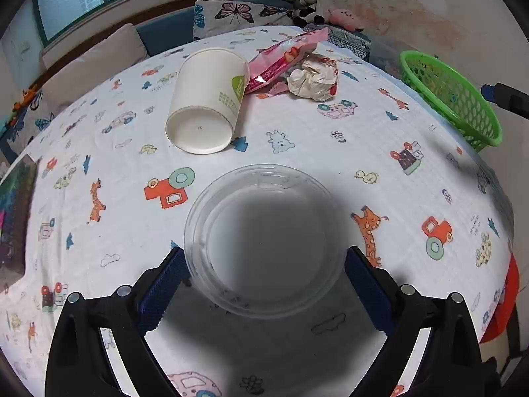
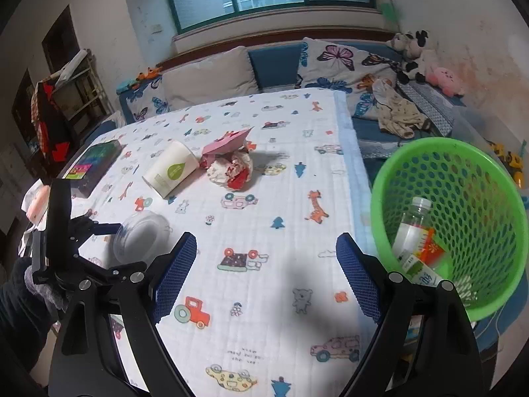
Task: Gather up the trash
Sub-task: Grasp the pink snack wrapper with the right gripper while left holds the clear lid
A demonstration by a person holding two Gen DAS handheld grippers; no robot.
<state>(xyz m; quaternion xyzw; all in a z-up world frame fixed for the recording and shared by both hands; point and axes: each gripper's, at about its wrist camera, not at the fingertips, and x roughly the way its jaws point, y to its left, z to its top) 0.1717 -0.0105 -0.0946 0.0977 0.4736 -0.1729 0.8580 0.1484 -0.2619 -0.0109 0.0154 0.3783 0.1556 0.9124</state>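
A clear plastic round container (image 1: 264, 238) sits on the patterned tablecloth (image 1: 396, 178), between the fingers of my left gripper (image 1: 264, 264), which is open around it; touching cannot be told. It also shows in the right wrist view (image 2: 140, 236), with the left gripper (image 2: 99, 231) beside it. Farther back lie a tipped white paper cup (image 1: 206, 99) (image 2: 170, 168), a pink wrapper (image 1: 284, 56) (image 2: 228, 142) and a crumpled paper ball (image 1: 314, 79) (image 2: 231, 168). My right gripper (image 2: 266, 251) is open and empty above the cloth. The green basket (image 2: 446, 225) (image 1: 453, 99) holds a bottle (image 2: 413, 225).
A dark box (image 2: 94, 165) lies at the table's left edge. A sofa with butterfly cushions (image 2: 330, 63) and plush toys (image 2: 413, 53) stands behind the table. The green basket sits off the table's right edge.
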